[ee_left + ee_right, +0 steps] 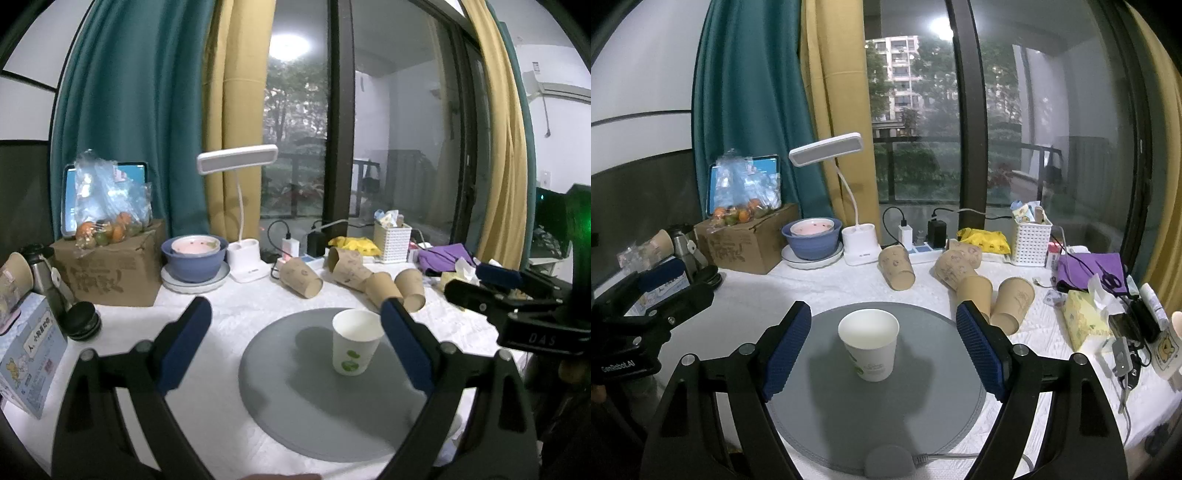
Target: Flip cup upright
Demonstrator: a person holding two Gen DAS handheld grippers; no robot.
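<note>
The white paper cup with green print [868,343] stands upright, mouth up, on the round grey mat [827,406], so the task looks done; hence both the left gripper [295,343] and the right gripper [884,345] hang spread wide, grasping nothing.

cup [868,343]: smooth white paper | mat [923,398]: matt grey | tablecloth [827,288]: textured white cloth

- White paper cup [868,345] with green logo, between the right claw [884,347] pads
- Grey round mat [827,413] beneath
- Brown printed paper cups [897,267] beyond
- Blue claw pads [786,345]
</note>
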